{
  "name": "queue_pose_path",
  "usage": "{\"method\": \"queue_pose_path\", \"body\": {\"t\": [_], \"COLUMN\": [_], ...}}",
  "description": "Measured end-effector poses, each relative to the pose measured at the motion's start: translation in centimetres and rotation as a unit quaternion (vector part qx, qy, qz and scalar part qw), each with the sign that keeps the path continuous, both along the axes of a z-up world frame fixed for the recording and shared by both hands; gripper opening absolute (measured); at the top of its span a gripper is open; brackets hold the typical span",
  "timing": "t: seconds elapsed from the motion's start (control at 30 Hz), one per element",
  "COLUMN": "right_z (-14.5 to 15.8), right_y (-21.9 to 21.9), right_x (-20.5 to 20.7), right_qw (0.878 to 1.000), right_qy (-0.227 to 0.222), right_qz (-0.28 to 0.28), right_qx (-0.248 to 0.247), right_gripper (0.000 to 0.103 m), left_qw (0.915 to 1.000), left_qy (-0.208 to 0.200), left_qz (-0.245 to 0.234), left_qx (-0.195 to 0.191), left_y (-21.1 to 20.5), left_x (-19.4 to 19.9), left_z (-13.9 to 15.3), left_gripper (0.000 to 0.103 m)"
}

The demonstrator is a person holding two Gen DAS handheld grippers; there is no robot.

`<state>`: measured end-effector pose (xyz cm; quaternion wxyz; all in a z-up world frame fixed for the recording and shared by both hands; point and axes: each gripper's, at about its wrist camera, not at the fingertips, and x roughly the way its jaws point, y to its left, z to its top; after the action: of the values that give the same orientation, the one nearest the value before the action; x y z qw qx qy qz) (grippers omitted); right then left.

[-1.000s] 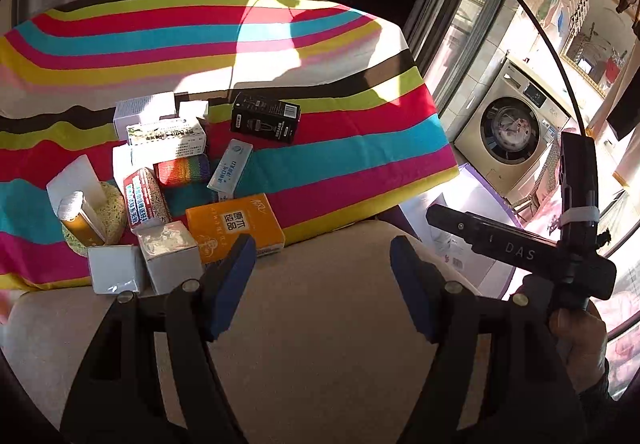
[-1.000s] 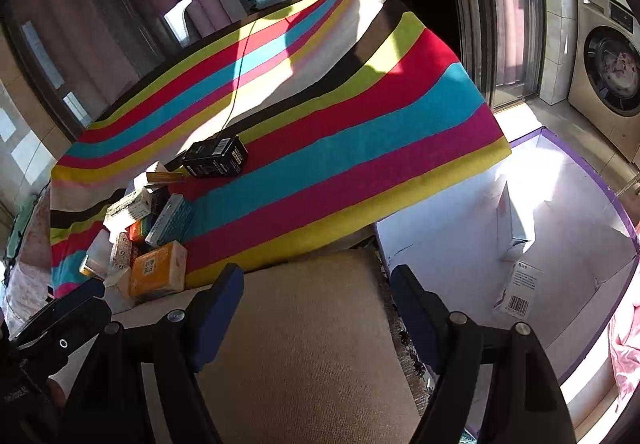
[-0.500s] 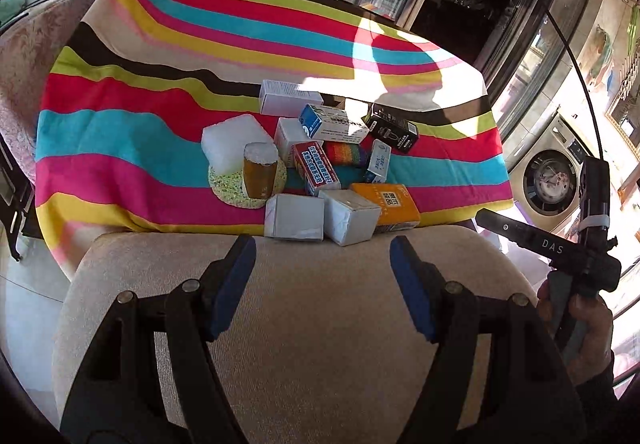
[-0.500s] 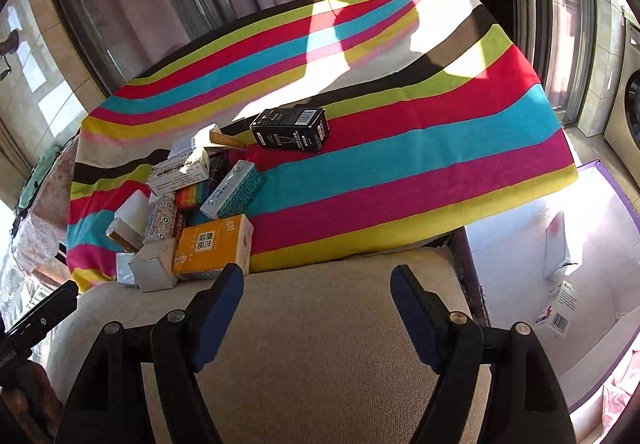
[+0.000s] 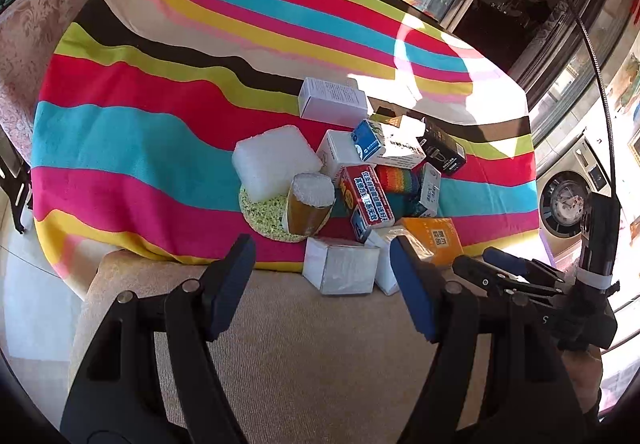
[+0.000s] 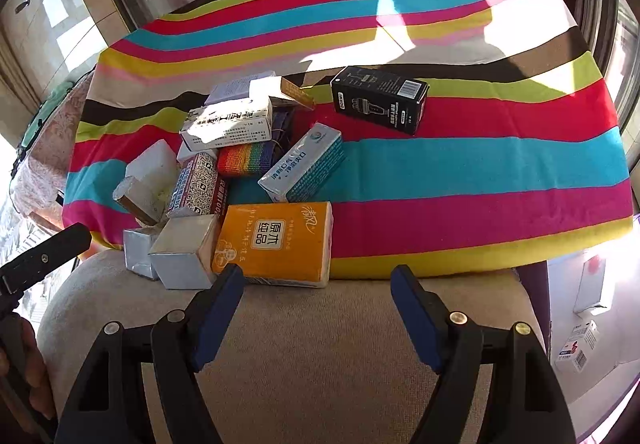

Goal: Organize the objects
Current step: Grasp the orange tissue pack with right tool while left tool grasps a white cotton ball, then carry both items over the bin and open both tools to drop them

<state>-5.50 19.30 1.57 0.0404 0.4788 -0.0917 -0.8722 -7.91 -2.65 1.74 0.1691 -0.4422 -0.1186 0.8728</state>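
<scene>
A pile of small boxes lies on the striped cloth [image 5: 140, 131] near its front edge. It holds an orange tissue pack [image 6: 276, 240], two silver boxes [image 5: 340, 268], a red-blue box [image 5: 364, 199], a rainbow roll [image 6: 244, 159], a teal-white box [image 6: 304, 167], a white foam block [image 5: 272, 159] and an amber cup [image 5: 308, 207]. A black box [image 6: 380, 99] lies apart behind. My left gripper [image 5: 322, 244] hovers open over the beige cushion [image 5: 320, 344], just short of the silver boxes. My right gripper [image 6: 318, 276] is open and empty in front of the tissue pack.
A washing machine [image 5: 568, 203] stands to the right beyond the table. White cartons [image 6: 588, 284] lie on the floor at right. A pink patterned armchair [image 5: 24, 23] is at the far left. Windows run behind the table.
Both grippers swung sideways and rolled, so the box pile has come from the left toward the middle of each view. The jaws kept the same gap.
</scene>
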Motion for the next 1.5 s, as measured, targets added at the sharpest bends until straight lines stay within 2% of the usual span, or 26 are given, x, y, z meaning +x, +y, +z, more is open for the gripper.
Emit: {"method": "queue_pose_path", "body": {"t": [0.13, 0.17, 0.23, 0.3, 0.33, 0.7, 0.93, 1.17, 1.33, 1.5], "right_z": [-0.1, -0.3, -0.5, -0.8, -0.9, -1.3, -2.3, -1.8, -0.2, 0.8], "right_y": [-1.2, -1.5, -2.0, -2.4, -2.7, -4.7, -4.9, -3.6, -1.9, 0.4], "right_x": [-0.9, -1.1, -1.7, -2.1, -2.3, -3.3, -4.2, -2.6, -0.8, 1.0], "right_qw": [1.0, 1.0, 0.999, 0.999, 0.999, 0.997, 0.996, 0.999, 1.0, 0.998], "right_qy": [-0.001, -0.003, -0.008, -0.013, -0.016, -0.023, -0.046, -0.026, 0.01, 0.032], "right_qz": [0.017, 0.021, 0.027, 0.032, 0.036, 0.046, 0.037, 0.034, 0.015, -0.013], "right_qx": [0.01, 0.012, 0.016, 0.018, 0.021, 0.058, 0.067, 0.034, -0.001, -0.046], "right_gripper": [0.077, 0.077, 0.077, 0.077, 0.077, 0.08, 0.08, 0.077, 0.077, 0.076], "left_qw": [0.9999, 0.9998, 0.9996, 0.9993, 0.9992, 0.9996, 0.9994, 0.9993, 0.9979, 0.9964], "left_qy": [-0.012, -0.016, -0.025, -0.033, -0.036, -0.012, 0.004, 0.024, 0.037, 0.051], "left_qz": [0.0, 0.0, -0.003, -0.007, -0.008, 0.005, 0.008, 0.018, 0.024, -0.009], "left_qx": [-0.01, -0.014, -0.016, -0.015, -0.011, 0.024, 0.033, 0.021, 0.048, 0.067], "left_y": [0.3, 0.4, 0.5, 0.6, 0.5, -1.0, -1.4, -0.7, 0.4, 3.2], "left_x": [-2.4, -2.9, -3.8, -4.4, -4.4, -2.8, -2.4, -0.6, 1.5, 3.2], "left_z": [-0.8, -1.0, -1.6, -2.2, -2.4, -2.0, -1.7, -0.4, 0.3, 1.2], "left_gripper": [0.073, 0.07, 0.062, 0.041, 0.037, 0.036, 0.036, 0.036, 0.033, 0.033]}}
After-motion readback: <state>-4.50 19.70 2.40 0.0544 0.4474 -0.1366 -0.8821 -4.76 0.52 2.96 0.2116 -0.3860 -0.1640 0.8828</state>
